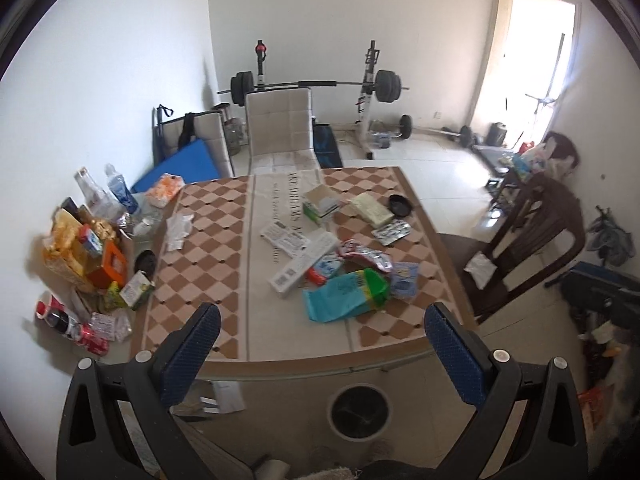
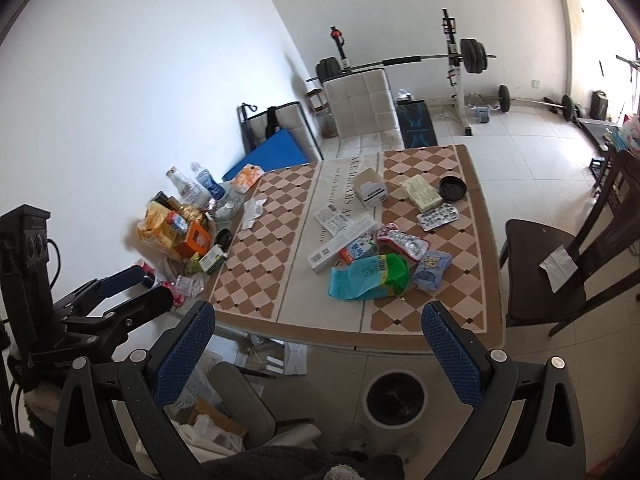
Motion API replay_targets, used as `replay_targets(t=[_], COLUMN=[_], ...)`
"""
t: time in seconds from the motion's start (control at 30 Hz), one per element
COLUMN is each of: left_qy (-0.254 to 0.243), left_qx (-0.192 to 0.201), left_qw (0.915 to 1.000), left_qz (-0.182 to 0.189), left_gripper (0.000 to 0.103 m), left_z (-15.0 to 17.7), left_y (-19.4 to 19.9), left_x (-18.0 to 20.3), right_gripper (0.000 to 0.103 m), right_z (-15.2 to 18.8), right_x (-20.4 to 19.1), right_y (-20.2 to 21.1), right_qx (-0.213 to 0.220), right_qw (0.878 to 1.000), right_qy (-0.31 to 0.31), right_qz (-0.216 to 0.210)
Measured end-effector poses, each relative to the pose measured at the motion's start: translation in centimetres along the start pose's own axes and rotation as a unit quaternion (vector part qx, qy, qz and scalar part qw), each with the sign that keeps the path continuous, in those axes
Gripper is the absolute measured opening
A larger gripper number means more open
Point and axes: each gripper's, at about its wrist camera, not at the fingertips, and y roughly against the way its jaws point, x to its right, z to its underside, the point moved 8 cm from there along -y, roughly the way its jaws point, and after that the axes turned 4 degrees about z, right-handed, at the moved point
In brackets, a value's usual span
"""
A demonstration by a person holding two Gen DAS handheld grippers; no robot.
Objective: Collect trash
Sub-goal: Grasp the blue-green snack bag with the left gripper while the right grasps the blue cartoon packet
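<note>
Above the near table edge (image 1: 304, 362) I hold my left gripper (image 1: 320, 344) and right gripper (image 2: 318, 342) spread wide and empty, since the wrappers (image 2: 370, 276) lie mid-table, well ahead, and the bin (image 2: 396, 396) waits just below.

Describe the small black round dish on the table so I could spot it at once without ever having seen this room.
Start at the checkered table and go to its far right corner, the one nearest the dark wooden chair. There sits the black dish, just right of a pale yellow flat packet. It is the only round, plain black thing among the boxes, wrappers and pill strips.
</note>
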Motion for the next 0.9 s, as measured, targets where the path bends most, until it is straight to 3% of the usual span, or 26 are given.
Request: replay_targets(t=[0.1,0.17,0.23,0.33,0.43,0.57,0.63,0.77,0.9], left_qy=[-0.009,0.022,0.089,0.195,0.292,0.394,0.441,0.537,0.609], left_qx=[-0.043,-0.089,-0.144,-0.191,-0.219,-0.248,-0.262,-0.286,-0.283], left_qw=[0.9987,0.9958,0.9852,0.9615,0.9311,0.885,0.8579,0.7936,0.7407], left_qz=[-0.024,-0.006,0.025,0.028,0.012,-0.016,-0.028,-0.02,-0.008], left_gripper=[0.103,0.103,0.103,0.103,0.103,0.103,0.103,0.103,0.103], left_z=[1.4,3.5,6.2,8.9,10.6,12.0,12.7,13.4,12.8], left_y=[-4.6,-8.0,-11.8,-16.2,-20.4,-25.0,-26.6,-30.3,-33.4], left_x=[-0.3,-0.8,-1.6,-2.3,-2.6,-2.4,-1.9,-0.2,0.9], right_gripper=[0.103,0.103,0.103,0.103,0.103,0.103,0.103,0.103,0.103], right_z=[0.8,1.4,2.1,2.5,2.7,2.5,2.4,2.8,3.5], right_x=[2.8,5.0,7.2,11.5,15.8,20.1,21.1,21.9,21.6], right_y=[-2.6,-4.9,-7.5,-12.2,-18.4,-28.4,-33.6,-42.0,-47.6], right_qx=[-0.015,-0.033,-0.054,-0.084,-0.123,-0.19,-0.225,-0.292,-0.339], right_qw=[0.998,0.995,0.992,0.984,0.974,0.96,0.953,0.938,0.927], right_qy=[-0.03,-0.052,-0.07,-0.096,-0.119,-0.149,-0.14,-0.109,-0.093], right_qz=[0.05,0.072,0.092,0.125,0.151,0.143,0.15,0.153,0.13])
